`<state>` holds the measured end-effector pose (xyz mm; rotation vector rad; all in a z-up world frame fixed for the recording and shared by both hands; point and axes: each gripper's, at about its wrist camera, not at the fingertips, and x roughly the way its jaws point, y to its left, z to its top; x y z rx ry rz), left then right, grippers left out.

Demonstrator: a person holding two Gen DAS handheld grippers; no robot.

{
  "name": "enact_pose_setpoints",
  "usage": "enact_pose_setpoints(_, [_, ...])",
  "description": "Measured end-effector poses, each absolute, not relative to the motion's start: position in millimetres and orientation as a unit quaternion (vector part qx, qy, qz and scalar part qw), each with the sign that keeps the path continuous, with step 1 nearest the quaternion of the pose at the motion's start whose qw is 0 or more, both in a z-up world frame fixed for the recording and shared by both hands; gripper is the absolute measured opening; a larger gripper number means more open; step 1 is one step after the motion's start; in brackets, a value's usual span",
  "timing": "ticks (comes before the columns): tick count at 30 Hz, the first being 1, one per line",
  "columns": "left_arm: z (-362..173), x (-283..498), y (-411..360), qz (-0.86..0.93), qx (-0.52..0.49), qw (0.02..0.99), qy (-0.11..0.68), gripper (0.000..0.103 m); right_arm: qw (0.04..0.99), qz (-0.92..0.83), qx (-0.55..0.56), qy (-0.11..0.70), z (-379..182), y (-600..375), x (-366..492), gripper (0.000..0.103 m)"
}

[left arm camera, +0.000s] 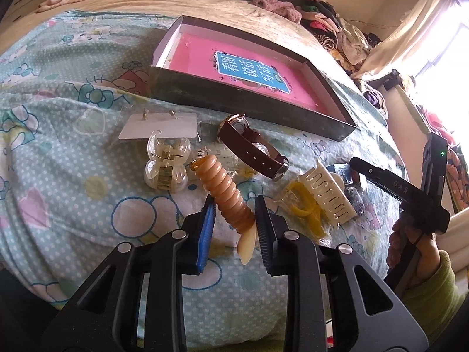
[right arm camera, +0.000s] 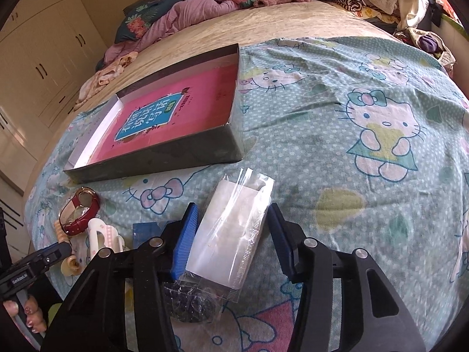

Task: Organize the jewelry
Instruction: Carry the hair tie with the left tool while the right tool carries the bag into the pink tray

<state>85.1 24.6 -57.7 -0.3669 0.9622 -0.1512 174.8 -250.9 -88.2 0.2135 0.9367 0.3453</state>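
In the left wrist view my left gripper (left arm camera: 233, 205) is shut on a tan spiral hair clip (left arm camera: 224, 193), held a little above the bedspread. Beyond it lie a brown-strap watch (left arm camera: 252, 146), a clear pearly claw clip (left arm camera: 167, 164), a cream claw clip (left arm camera: 328, 195) and an earring card (left arm camera: 159, 124). The dark shallow box (left arm camera: 234, 99) with a pink book inside lies further back. In the right wrist view my right gripper (right arm camera: 231, 220) is open around a clear plastic bag with a white card (right arm camera: 231, 234), its pads apart from it. The box (right arm camera: 164, 158) lies to the upper left.
The Hello Kitty bedspread (right arm camera: 366, 123) stretches to the right. Clothes are piled at the bed's far end (right arm camera: 187, 11). A small blue box (right arm camera: 145, 231) and dark beaded item (right arm camera: 190, 305) lie near the right gripper. Wardrobes (right arm camera: 38, 64) stand on the left.
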Motion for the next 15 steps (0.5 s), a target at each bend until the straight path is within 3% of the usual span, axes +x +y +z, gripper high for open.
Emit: enact_pose_setpoints(15, [-11.0, 83.0, 55.5, -0.041, -0.172, 0.900, 0.398, 0.020, 0.900, 0.185, 0.101, 0.381, -33.6, -265.4, 155.6, 0.044])
